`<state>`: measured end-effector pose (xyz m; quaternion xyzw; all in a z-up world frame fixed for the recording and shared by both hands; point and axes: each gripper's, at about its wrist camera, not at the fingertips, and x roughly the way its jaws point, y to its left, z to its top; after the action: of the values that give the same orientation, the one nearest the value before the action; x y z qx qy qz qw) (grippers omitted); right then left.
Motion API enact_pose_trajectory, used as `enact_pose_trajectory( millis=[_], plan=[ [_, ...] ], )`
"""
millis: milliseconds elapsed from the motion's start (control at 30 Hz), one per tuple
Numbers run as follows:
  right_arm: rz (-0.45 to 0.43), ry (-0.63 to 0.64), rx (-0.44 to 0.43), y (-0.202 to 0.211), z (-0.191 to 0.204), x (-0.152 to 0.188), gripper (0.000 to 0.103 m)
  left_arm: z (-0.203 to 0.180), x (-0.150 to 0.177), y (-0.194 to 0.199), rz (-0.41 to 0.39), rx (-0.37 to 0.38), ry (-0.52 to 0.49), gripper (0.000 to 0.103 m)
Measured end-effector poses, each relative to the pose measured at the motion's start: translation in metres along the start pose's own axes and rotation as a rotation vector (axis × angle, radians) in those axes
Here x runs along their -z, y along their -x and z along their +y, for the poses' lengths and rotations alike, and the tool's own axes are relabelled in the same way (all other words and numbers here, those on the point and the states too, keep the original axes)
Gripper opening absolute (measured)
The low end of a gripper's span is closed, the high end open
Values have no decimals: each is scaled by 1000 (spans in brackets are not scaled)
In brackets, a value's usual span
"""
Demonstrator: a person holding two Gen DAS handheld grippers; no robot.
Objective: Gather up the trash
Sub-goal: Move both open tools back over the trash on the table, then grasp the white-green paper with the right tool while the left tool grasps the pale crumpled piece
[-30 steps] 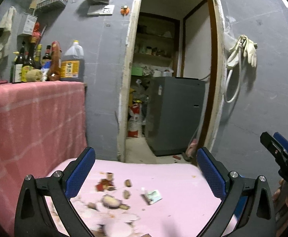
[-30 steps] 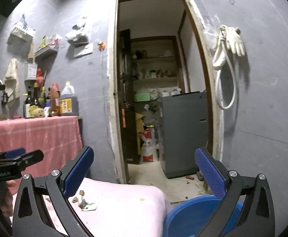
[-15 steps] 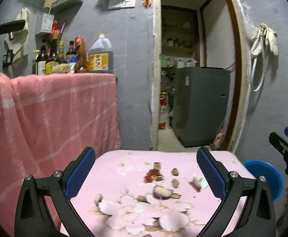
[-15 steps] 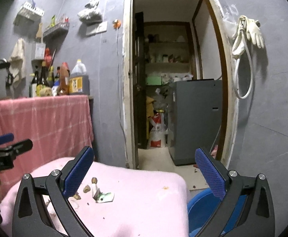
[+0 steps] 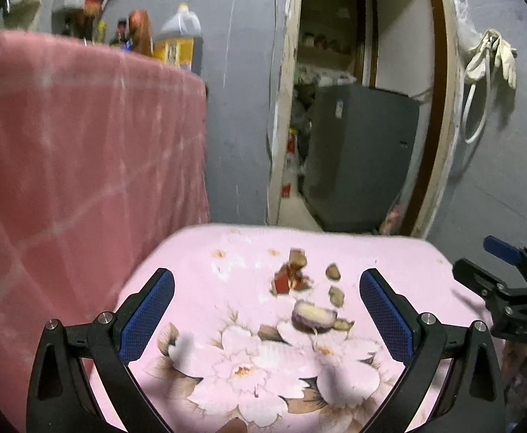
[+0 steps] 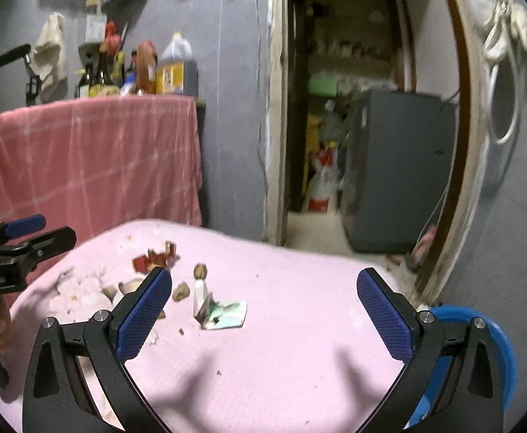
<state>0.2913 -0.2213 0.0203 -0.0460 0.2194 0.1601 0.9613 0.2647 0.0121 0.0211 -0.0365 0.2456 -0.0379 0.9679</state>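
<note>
Both your left tongs (image 5: 267, 301) and right tongs (image 6: 264, 297) hang spread wide and empty above the pink tabletop (image 6: 299, 324). The torn wrapper (image 6: 223, 312) lies just ahead of the right tongs, nearer their left finger; it looks light and floppy, so pinch its raised folded edge. The peel scraps (image 5: 314, 315) between the left tongs look soft and crumbly, so squeeze gently.
</note>
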Motion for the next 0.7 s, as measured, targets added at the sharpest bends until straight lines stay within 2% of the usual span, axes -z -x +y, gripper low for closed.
enact_pose_trajectory(
  millis=[133, 200, 233, 267, 367, 467, 533, 700],
  plan=[
    [105, 4, -43, -23, -1, 1, 103, 7, 3, -16, 70, 12, 26, 100],
    [168, 3, -59, -36, -1, 1, 103, 11, 4, -25, 115, 50, 47, 98],
    [183, 4, -64, -40, 0, 1, 102, 10, 5, -28, 133, 68, 52, 91],
    [209, 7, -69, -46, 1, 2, 102, 11, 5, -32, 155, 90, 60, 79],
    [257, 17, -103, -57, 2, 0, 102, 12, 5, -45, 225, 131, 89, 58],
    [296, 35, -126, -69, 6, -1, 100, 14, 4, -52, 255, 173, 138, 49],
    [321, 52, -144, -76, 10, 0, 96, 13, 3, -55, 266, 191, 148, 47],
    [374, 79, -162, -86, 16, 3, 73, 6, 5, -63, 302, 223, 130, 46]
  ],
)
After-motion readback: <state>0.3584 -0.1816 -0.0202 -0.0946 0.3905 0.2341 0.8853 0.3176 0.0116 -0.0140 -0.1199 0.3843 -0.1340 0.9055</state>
